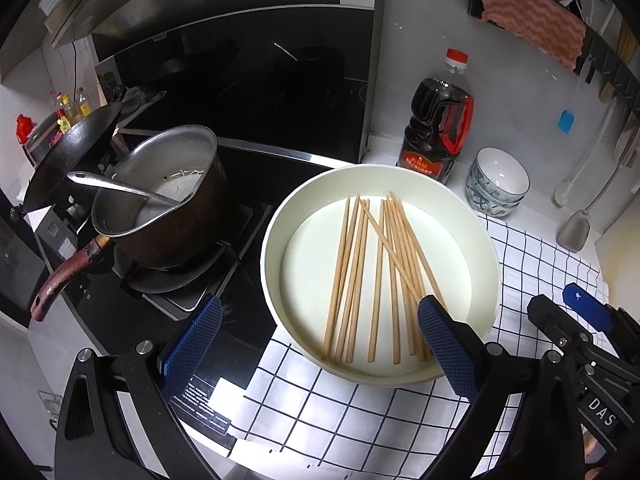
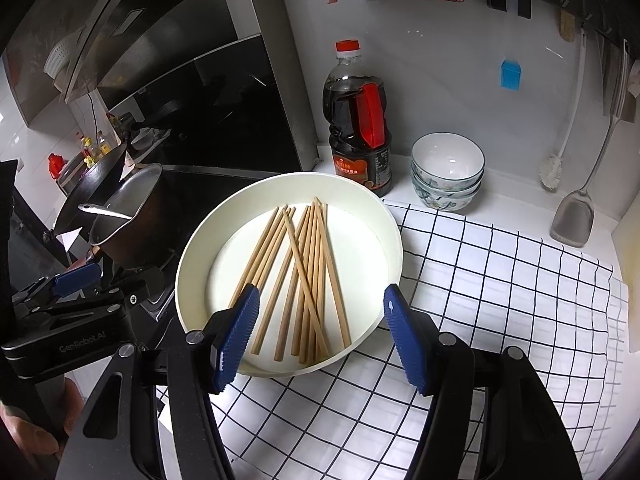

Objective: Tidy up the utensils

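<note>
The chopsticks are seen lying loose in the white bowl, most roughly parallel w/ one pair crossed diagonally over the rest; the bowl is set on the checked cloth at the table edge next to the stove, prob. so the sticks are kept together and within reach of both tools. The right gripper is held low at the bowl's near rim w/ its fingers spread wide, nothing between them; the spread seems sized to straddle the near ends of the bundle. The left gripper is likewise held released and empty, one finger over the stove side and the other over the bowl's near-right rim, approx. flanking the bowl. Whether this loose heap is sorted or waiting to be sorted can't be settled: no holder or chopstick rack can be made out. Near stick ends are partly covered by finger pads in both views. The soy sauce bottle and stacked bowls are stood back against the wall, out of the way. Hanging tools at the far right are cut off and distorted by the fisheye; the saucepan contents are unclear.
</note>
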`<state>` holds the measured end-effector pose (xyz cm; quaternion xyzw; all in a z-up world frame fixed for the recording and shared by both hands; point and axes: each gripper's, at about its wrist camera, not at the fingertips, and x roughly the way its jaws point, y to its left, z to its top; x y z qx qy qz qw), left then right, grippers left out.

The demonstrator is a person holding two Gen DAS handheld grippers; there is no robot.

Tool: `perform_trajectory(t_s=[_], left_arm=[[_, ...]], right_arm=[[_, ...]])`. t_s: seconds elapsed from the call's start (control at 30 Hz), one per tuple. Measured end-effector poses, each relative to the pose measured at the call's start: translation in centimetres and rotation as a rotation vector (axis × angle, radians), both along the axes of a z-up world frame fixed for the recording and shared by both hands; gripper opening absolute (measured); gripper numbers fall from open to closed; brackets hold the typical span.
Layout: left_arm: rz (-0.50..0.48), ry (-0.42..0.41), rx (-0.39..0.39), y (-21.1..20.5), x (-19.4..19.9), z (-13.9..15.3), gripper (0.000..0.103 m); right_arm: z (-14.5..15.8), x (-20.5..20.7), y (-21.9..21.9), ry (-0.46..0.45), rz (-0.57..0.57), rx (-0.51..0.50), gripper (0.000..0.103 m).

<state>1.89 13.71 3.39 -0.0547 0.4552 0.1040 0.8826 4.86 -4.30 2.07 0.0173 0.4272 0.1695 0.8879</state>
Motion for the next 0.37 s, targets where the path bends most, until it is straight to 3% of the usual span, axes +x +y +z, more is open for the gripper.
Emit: perform_trajectory(t_s=[0.37], left_arm=[[0.007, 0.016, 0.018, -0.29, 0.06, -0.13, 0.097]], right_arm=[[-0.08, 0.06, 0.00, 0.002, 0.004, -0.001, 0.062]])
